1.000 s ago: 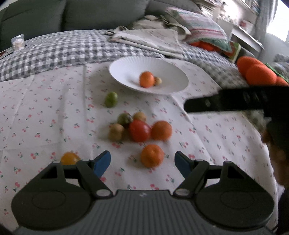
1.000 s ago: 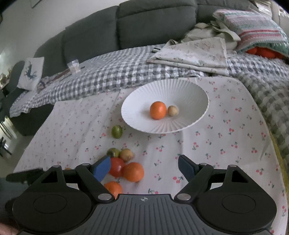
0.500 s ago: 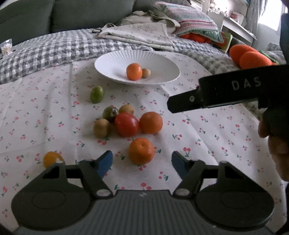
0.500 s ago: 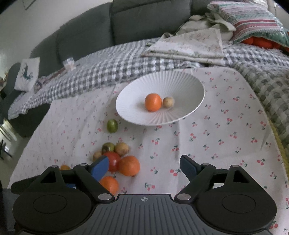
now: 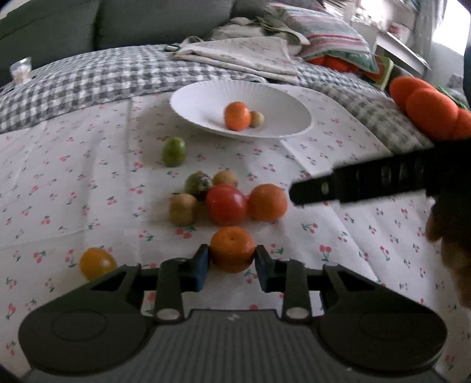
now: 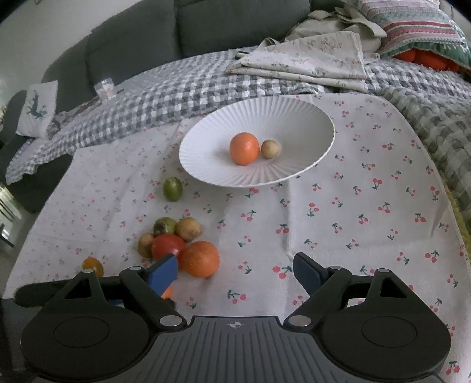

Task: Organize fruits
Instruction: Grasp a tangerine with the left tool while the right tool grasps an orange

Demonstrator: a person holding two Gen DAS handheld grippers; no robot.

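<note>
My left gripper is shut on a mandarin that rests on the cherry-print cloth. Behind it lie a red tomato, an orange, a kiwi, a dark green fruit, a small brown fruit, a lime and a yellow fruit. The white ribbed bowl holds an orange and a small tan fruit. My right gripper is open and empty above the cloth, to the right of the fruit pile.
A grey checked blanket with folded linen and a striped cushion lies behind the bowl. Orange plush shapes sit at the right. A glass stands at the far left. A sofa is behind.
My left gripper moved forward and closed its pads on the nearest mandarin. My right gripper stayed open and shifted only slightly.
</note>
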